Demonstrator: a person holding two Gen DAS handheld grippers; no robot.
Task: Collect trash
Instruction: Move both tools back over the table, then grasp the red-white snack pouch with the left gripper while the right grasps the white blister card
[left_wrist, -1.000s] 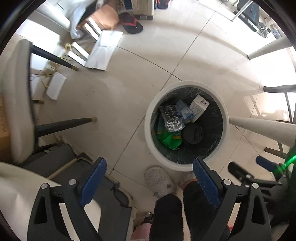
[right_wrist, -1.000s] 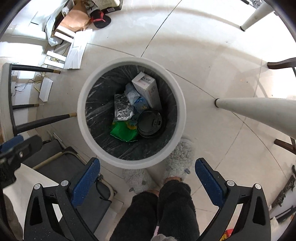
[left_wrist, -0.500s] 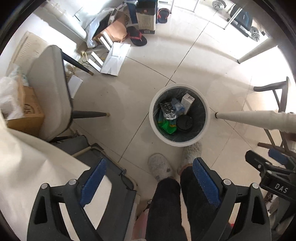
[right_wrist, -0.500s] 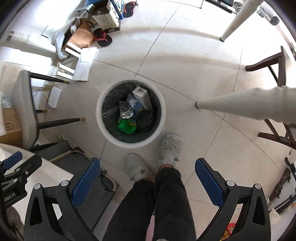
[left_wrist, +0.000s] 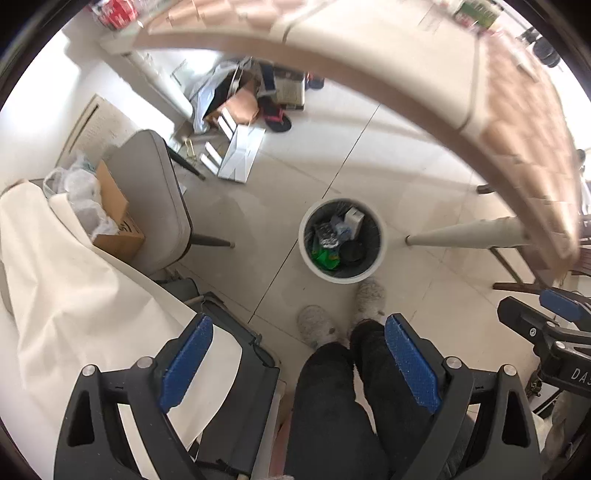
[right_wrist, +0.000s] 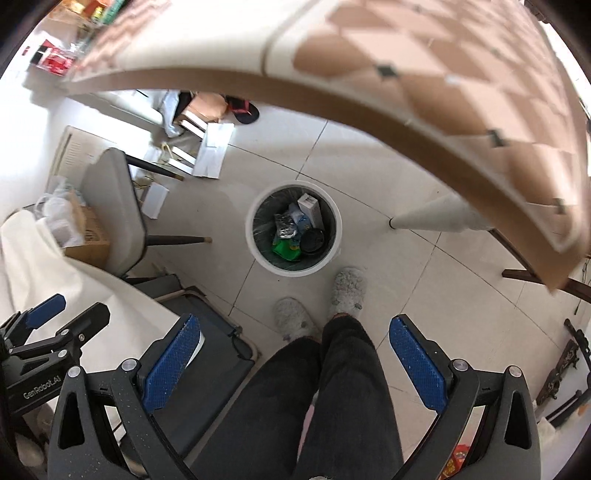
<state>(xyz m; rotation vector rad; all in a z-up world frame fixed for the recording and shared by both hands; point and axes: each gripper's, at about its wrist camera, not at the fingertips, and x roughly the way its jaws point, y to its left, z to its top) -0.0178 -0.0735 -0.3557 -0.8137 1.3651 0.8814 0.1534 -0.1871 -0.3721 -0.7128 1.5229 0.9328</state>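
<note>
Two claws spread wide and empty: left gripper (left_wrist: 298, 319) and right gripper (right_wrist: 294, 319), blue pads (left_wrist: 186, 363) well apart, nothing pinched in either. Just beyond the pads, dark trouser legs (left_wrist: 332, 406) and a pair of fluffy grey slippers (left_wrist: 317, 326) on the pale tiled floor (left_wrist: 295, 177). Right at the toes, the white trash bin (left_wrist: 302, 236), black-lined and upright, already holding a green packet (left_wrist: 325, 256), a crumpled foil sheet (left_wrist: 327, 236), a black cup lid (left_wrist: 352, 251) and a small white box (left_wrist: 352, 218). Left of the bin, a grey chair (left_wrist: 155, 199), a cardboard box (left_wrist: 114, 218) stuffed with plastic, and a white cloth (left_wrist: 74, 295) draped nearer the cameras. Right of it, a tapered white table leg (left_wrist: 461, 232). Across the top of both views, blurred, the edge of a checked tabletop (left_wrist: 406, 74). Farthest off, by the wall, loose papers (left_wrist: 240, 155) and a dark sandal (left_wrist: 277, 120). Judged a gap between drops: some trash in, both claws free, pointed down from well above the bin. Next, probably, a hunt for another piece of rubbish, most likely up on the tabletop, with only smeared red shapes (right_wrist: 55, 61) at its far corner, too blurred to name. Calls for swinging off the bin, setting one open claw around a scrap, closing gently on light, crushable stuff, then carrying it over the rim before letting go. Worth minding: the table edge near at hand, and the slippers hard by the bin.
</note>
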